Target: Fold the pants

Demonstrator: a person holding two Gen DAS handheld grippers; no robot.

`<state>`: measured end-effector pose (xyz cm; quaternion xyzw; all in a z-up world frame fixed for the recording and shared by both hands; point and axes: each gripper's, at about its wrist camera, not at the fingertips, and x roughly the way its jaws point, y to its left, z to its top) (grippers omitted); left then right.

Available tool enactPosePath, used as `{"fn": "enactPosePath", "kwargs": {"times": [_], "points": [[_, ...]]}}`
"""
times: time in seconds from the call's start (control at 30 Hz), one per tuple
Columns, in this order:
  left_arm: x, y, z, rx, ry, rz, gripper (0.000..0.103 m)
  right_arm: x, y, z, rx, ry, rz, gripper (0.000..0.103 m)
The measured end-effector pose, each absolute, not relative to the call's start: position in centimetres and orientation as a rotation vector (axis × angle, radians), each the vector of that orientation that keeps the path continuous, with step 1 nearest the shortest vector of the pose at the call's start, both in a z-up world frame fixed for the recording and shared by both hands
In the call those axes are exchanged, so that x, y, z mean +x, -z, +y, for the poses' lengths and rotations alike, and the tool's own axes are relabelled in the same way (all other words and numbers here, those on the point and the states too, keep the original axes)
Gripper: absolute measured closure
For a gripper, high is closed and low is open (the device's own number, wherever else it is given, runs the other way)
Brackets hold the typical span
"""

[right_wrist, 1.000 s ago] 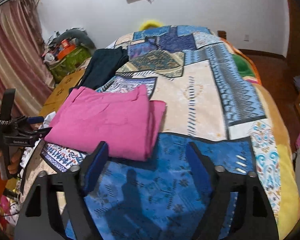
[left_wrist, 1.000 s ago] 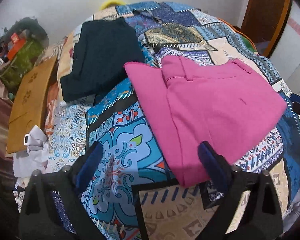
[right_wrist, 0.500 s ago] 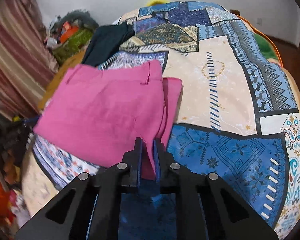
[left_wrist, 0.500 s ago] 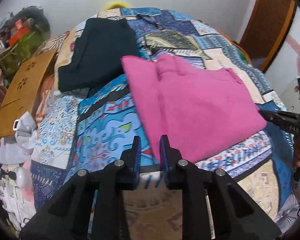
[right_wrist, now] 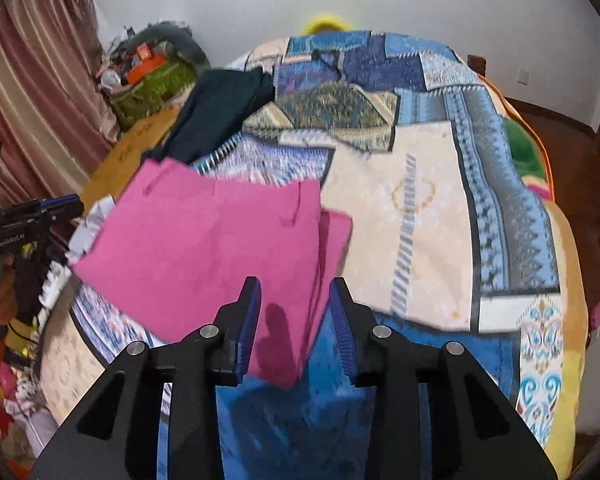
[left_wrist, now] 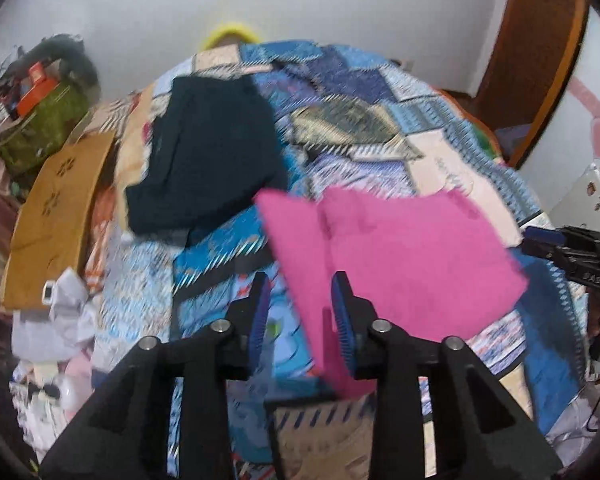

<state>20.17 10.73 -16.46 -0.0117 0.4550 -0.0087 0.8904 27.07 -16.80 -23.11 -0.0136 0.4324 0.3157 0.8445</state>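
Both pairs of fingers wide a second ago, then pinched near-shut on the pink pants' near corners, now reopened partway. Left gripper (left_wrist: 300,312) with fingers parted a moderate gap, the pants' near left corner hanging between them, close against the right-hand finger, though impossible to say whether pressed. Right gripper (right_wrist: 294,312) likewise part-open, the near right corner lying between its fingers with visible clearance on the left side; looks released rather than held. Pink pants (left_wrist: 400,252) looking lifted along the near edge in the left wrist view, blurred with motion, compared with lying flat before.

Meaning for the task: probably a fumbled or abandoned pinch at both corners, or a tidy-up tug already finished; pants already folded down to a compact stack, waistband end away from the grippers, loops visible in the right wrist view. Likely one more fold or a final straighten left.

Edges and room: pants resting on the patchwork bedspread (right_wrist: 420,208), toward the near left part of the bed. Plenty of open quilt beyond and to the right. Dark folded garment (left_wrist: 208,152) just beyond the pants' far left corner, close but apart. Brown board (left_wrist: 56,216) and crumpled white cloth (left_wrist: 60,312) off the bed's left edge, with a green bag (left_wrist: 40,128) of clutter further back. Folding away from the body: fine, with care not to land on the dark garment.
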Motion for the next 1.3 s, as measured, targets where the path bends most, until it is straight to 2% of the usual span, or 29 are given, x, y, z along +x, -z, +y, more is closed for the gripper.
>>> {"fn": "enactPosePath", "kwargs": {"times": [0.07,0.23,0.4,0.53,0.57,0.67,0.8,1.1,1.23,1.3], "points": [[21.2,15.9,9.8,-0.024,0.056,0.926,0.064,27.7,22.6,-16.1,-0.018,-0.685,0.907,0.071],[24.0,16.9,6.5,0.007,0.140,0.941,0.064,28.9,22.5,-12.6,-0.044,-0.761,0.913,0.071],[25.7,20.8,4.3,0.098,0.116,1.024,0.064,29.1,24.6,-9.4,-0.116,-0.817,0.968,0.071],[24.2,21.8,5.1,0.106,0.116,1.001,0.059,28.4,25.4,-10.0,-0.108,-0.824,0.948,0.068],[23.8,21.7,5.6,0.109,0.105,0.999,0.052,28.2,25.4,-10.5,-0.097,-0.827,0.947,0.066],[22.7,21.6,7.2,0.089,0.092,1.008,0.051,28.0,25.5,-12.0,-0.081,-0.818,0.955,0.065],[21.5,21.7,9.2,0.040,0.079,1.006,0.039,28.3,26.0,-14.3,-0.079,-0.729,0.965,0.065],[20.9,20.8,11.2,0.014,-0.011,1.000,0.039,29.7,25.5,-17.1,-0.021,-0.651,1.000,0.062],[21.7,19.8,11.9,-0.046,-0.047,0.972,0.039,30.6,25.2,-17.0,0.032,-0.644,0.993,0.055],[22.5,19.6,11.8,-0.086,-0.024,0.976,0.035,31.1,25.3,-16.6,0.060,-0.648,0.997,0.052]]}}
